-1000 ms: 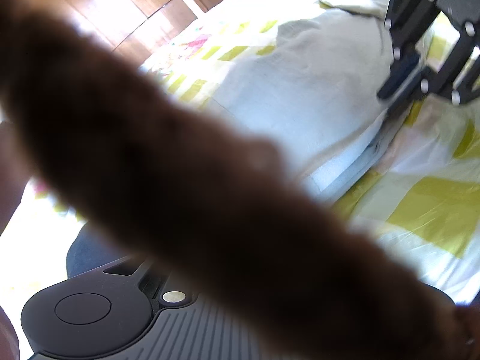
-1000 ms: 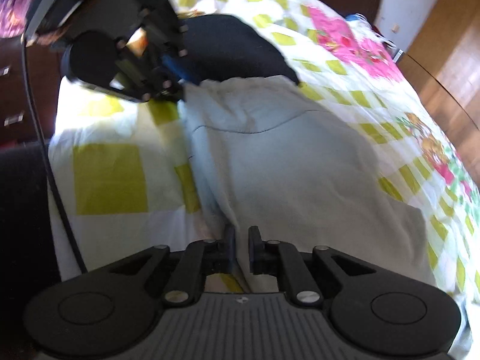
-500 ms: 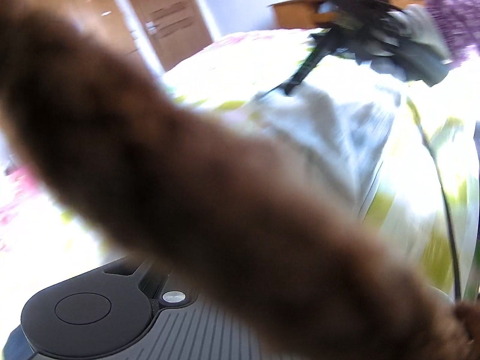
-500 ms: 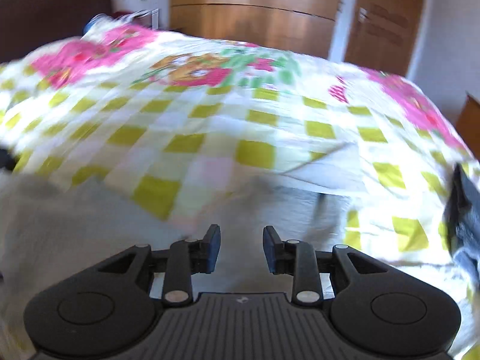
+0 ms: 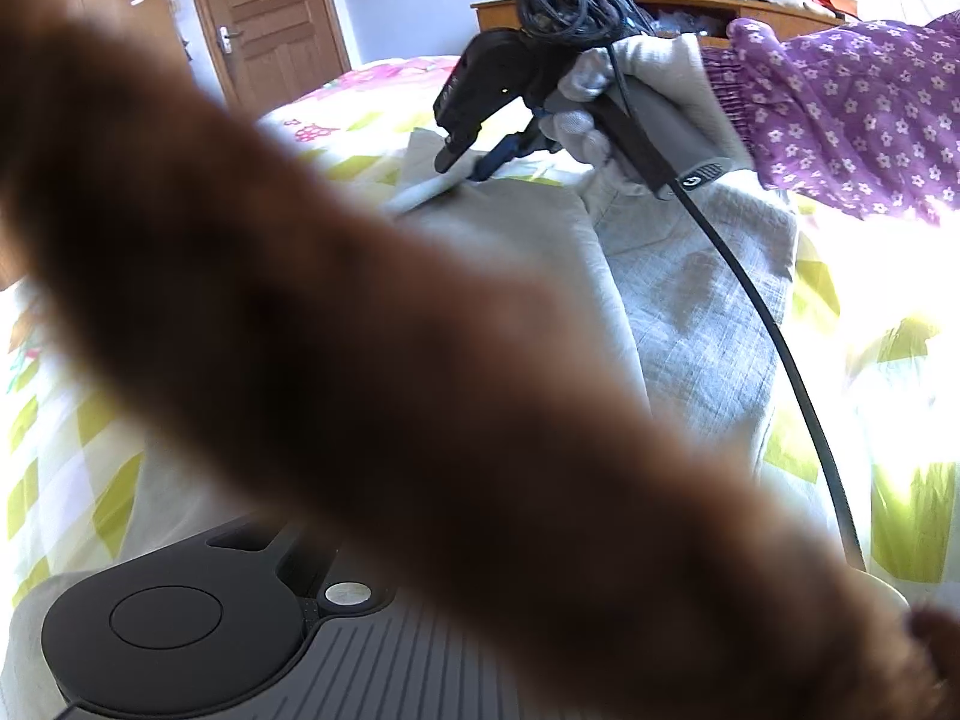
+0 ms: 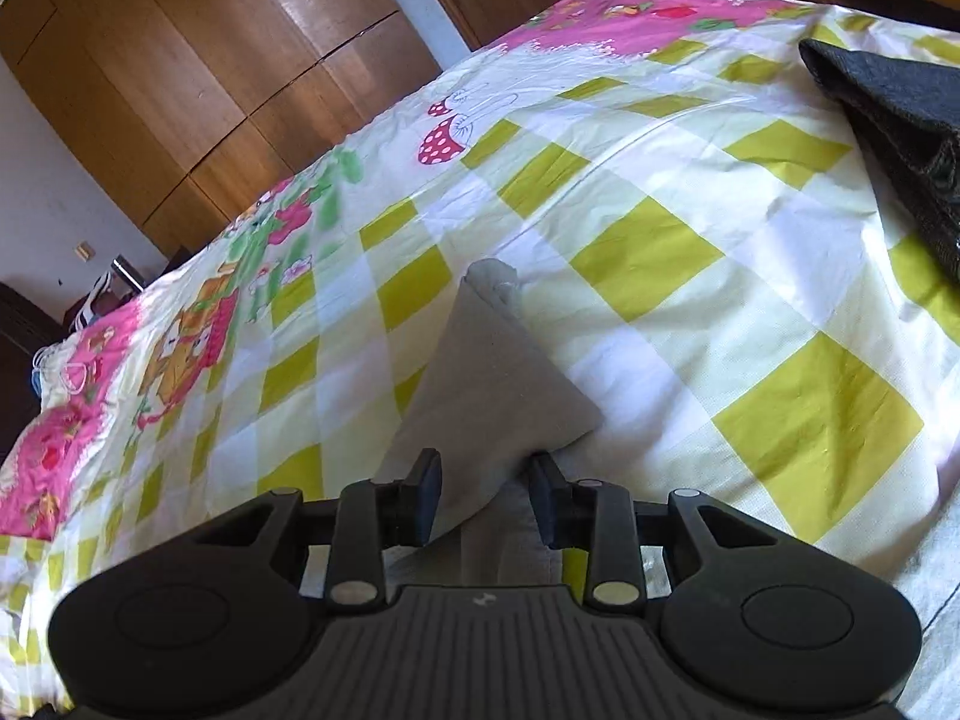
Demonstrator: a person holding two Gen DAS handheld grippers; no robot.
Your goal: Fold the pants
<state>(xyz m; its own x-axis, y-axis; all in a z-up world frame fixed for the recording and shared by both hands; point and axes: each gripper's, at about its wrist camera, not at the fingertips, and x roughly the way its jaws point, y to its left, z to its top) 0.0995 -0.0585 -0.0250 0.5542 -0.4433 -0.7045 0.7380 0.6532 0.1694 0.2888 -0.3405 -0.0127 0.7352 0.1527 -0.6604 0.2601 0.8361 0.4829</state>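
Light grey pants [image 5: 690, 300] lie spread on a checked bedsheet [image 6: 660, 240]. In the left wrist view a gloved hand [image 5: 648, 90] with a purple flowered sleeve holds my right gripper [image 5: 468, 165] at the pants' far edge. In the right wrist view a raised fold of the pants [image 6: 480, 372] runs between the jaws of my right gripper [image 6: 486, 480]. The jaws are closing, with gaps still beside the pads. A brown blur [image 5: 360, 360] close to the lens hides my left gripper's fingers; only its body [image 5: 180, 618] shows.
A dark folded garment [image 6: 900, 120] lies on the bed at the right. A black cable [image 5: 780, 360] hangs from the right gripper across the pants. Wooden wardrobes [image 6: 210, 60] and a door [image 5: 264, 18] stand beyond the bed, and a dresser [image 5: 690, 0] behind the hand.
The right view rolled and swung from along the pants to a corner fold; its jaws stand wider than a second ago. The left view swung round to face the right gripper.
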